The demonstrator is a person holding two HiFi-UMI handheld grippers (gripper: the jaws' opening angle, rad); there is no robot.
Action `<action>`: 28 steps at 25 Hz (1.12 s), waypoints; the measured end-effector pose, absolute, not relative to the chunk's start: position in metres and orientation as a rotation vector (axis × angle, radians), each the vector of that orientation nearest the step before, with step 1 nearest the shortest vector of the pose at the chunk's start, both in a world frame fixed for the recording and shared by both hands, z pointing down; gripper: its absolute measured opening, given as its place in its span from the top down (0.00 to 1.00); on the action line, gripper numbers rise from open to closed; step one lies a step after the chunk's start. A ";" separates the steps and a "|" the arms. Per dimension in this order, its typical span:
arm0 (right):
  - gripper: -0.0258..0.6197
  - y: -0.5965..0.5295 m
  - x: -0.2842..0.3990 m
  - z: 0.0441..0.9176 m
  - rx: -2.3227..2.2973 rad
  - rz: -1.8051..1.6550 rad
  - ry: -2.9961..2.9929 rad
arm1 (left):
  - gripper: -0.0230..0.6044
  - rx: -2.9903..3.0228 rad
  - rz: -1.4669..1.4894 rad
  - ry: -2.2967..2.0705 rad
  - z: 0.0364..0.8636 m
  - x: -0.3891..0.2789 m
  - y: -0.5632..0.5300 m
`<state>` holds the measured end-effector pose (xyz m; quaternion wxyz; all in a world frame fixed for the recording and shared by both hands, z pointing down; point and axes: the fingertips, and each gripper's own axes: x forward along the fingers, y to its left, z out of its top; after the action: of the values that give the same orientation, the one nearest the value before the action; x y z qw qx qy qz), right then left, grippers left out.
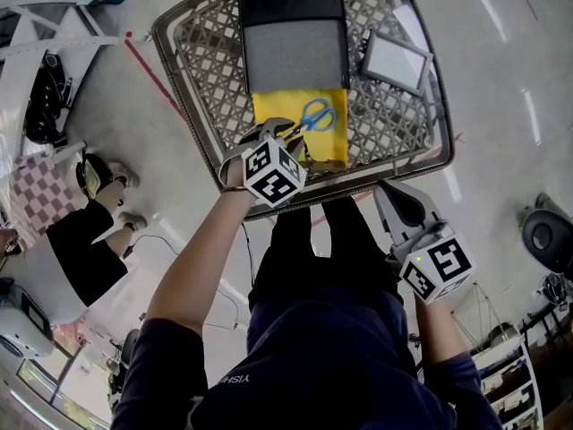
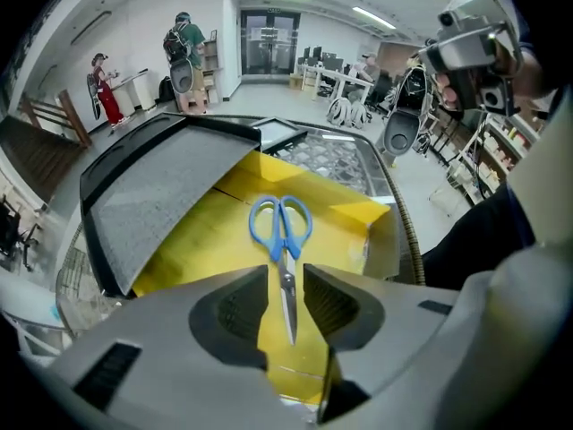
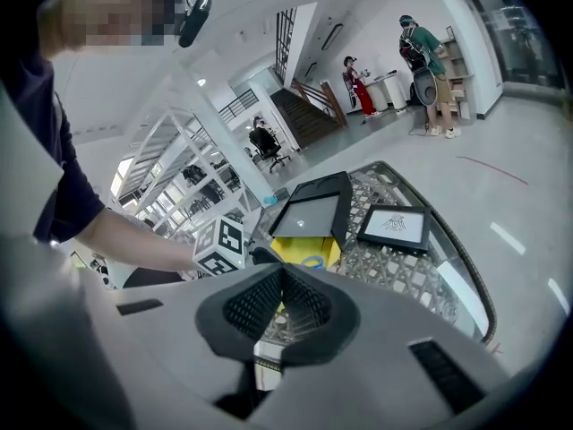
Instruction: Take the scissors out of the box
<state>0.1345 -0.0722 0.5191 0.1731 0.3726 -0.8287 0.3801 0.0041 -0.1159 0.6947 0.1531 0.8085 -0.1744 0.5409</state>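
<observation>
1. Left gripper (image 1: 285, 135) is hanging point-down over the near end of the open box. Its jaws are standing wide apart and gripping nothing.
2. Through the left gripper view I am looking straight down the gap (image 2: 286, 280). The blades of the blue-handled steel scissors (image 2: 282, 231) are showing between the two pads, and neither pad is pressing on them.
3. Those scissors (image 1: 315, 116) are lying flat on the yellow lining of the shallow cardboard box (image 1: 277, 106). Their handles are pointing toward the far edge and their tips toward the near edge of the grey woven-lattice tray with the dark raised rim (image 1: 201, 61).
4. The box's black lid with grey foam inside (image 1: 295, 52) is lying folded open, reaching from the yellow part toward the tray's far edge.
5. A black-framed picture (image 1: 394, 59) is resting on the lattice near the right edge, just beside the lid and apart from the box.
6. My right gripper (image 1: 387, 193) is hovering just outside the tray's near edge, toward its right corner. In the right gripper view its jaws (image 3: 280, 271) are pressing together with nothing between them.
7. From that view I am also seeing the left gripper's black-and-white marker cube (image 3: 219, 245) in front of the yellow box.
</observation>
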 end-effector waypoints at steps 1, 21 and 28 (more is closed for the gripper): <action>0.93 -0.072 0.135 0.520 1.059 1.082 -2.349 | 0.75 2.304 1.572 -0.499 0.697 0.003 -0.116; 0.93 -0.067 0.146 0.529 1.084 1.128 -2.338 | 0.82 2.185 1.719 -0.453 0.719 0.001 -0.108; 0.93 -0.061 0.147 0.527 1.099 1.119 -2.336 | 0.84 2.186 1.708 -0.466 0.720 0.002 -0.107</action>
<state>0.1469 -0.0613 0.5268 0.1632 0.3852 -0.8191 0.3924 0.0024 -0.1073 0.7200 0.1637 0.7666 -0.1634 0.5990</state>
